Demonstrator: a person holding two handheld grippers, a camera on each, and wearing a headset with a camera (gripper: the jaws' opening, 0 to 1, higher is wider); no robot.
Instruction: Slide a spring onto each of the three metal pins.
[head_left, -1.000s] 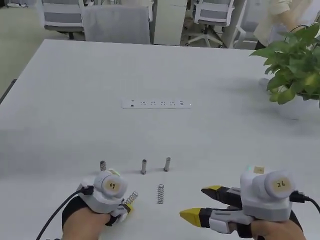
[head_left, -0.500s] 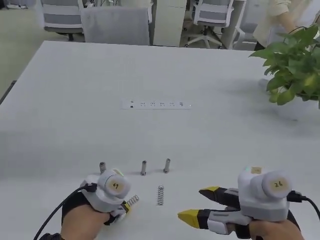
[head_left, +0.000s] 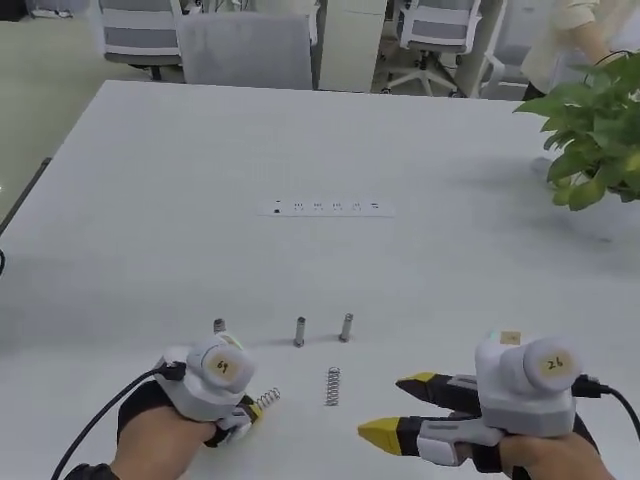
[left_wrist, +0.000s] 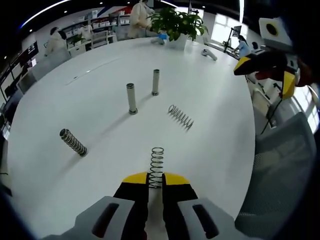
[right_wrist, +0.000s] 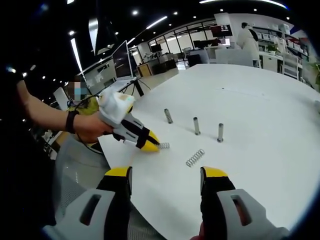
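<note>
The left gripper (left_wrist: 155, 176) is clenching its jaws on the near end of a spring (left_wrist: 157, 161), which is jutting straight out ahead of the tips with its long axis in line with the jaws and low over the bench (head_left: 300, 130). In the left gripper view, the middle pin (left_wrist: 131, 98) is standing upright ahead of the held coil and slightly left of its line, with the right pin (left_wrist: 155, 82) beyond it. On the bench itself, both bare pins are lying farther away and to the right of this gripper. The left pin (head_left: 219, 326), just beyond the gripper, is already wearing a seated spring (left_wrist: 73, 142).

Because the held spring is pointing along the bench while the pins are pointing up, the coming move looks to be turning on swinging its free end over a pin top and lining the two axes up. The left gripper is the nearer one to the middle pin.

A loose spring (head_left: 333, 385) is lying flat on the near side of the two bare pins, between the grippers, its length running near to far. The right gripper (head_left: 397, 407) is hovering at the near right, its jaws spread wide and carrying nothing, pointing left toward that loose spring.
</note>
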